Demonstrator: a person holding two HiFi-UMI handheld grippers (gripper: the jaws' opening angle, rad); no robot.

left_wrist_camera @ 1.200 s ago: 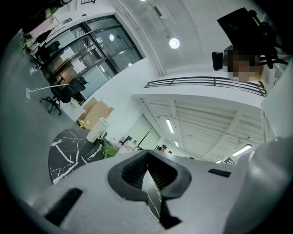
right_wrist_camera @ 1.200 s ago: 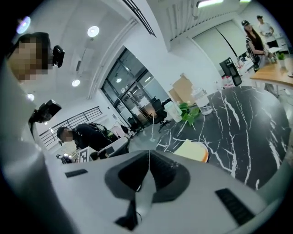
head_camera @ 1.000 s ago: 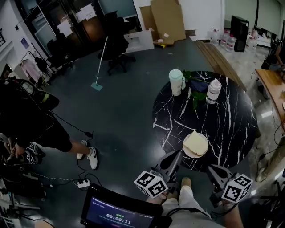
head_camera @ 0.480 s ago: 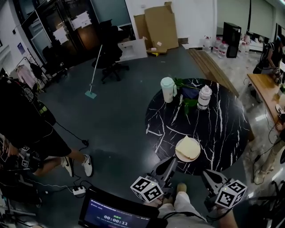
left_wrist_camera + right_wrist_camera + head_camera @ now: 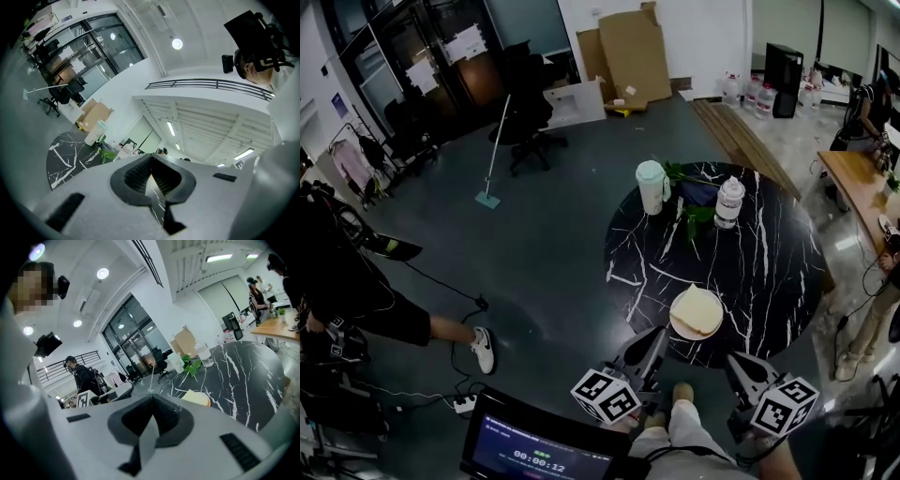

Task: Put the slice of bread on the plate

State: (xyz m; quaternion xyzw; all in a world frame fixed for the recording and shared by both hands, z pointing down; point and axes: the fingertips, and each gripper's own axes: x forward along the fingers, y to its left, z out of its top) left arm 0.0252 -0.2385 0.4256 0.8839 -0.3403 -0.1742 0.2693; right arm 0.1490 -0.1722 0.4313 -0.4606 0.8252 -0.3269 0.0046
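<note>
A pale slice of bread [image 5: 697,310] lies on a small round plate [image 5: 677,328] near the front edge of the black marble table [image 5: 759,253]. My left gripper [image 5: 659,333] hovers just short of that edge, left of the plate, jaws shut and empty. My right gripper [image 5: 733,359] is below and to the right of the plate, also shut with nothing in it. In the right gripper view the shut jaw tips [image 5: 152,397] point toward the bread [image 5: 197,398]. The left gripper view shows its closed tips [image 5: 151,158] aimed upward, with the table [image 5: 65,150] low at the left.
A lidded cup [image 5: 652,187], a clear bottle [image 5: 728,203] and green leaves [image 5: 692,217] stand at the table's far side. A screen [image 5: 539,452] sits by my left hand. A person [image 5: 347,281] stands at the left among floor cables [image 5: 467,403]; another person [image 5: 883,272] is at the right.
The person at the left has stepped further left, one shoe gone from view. My head view shifted a little. Both grippers stay shut by the table's front edge.
</note>
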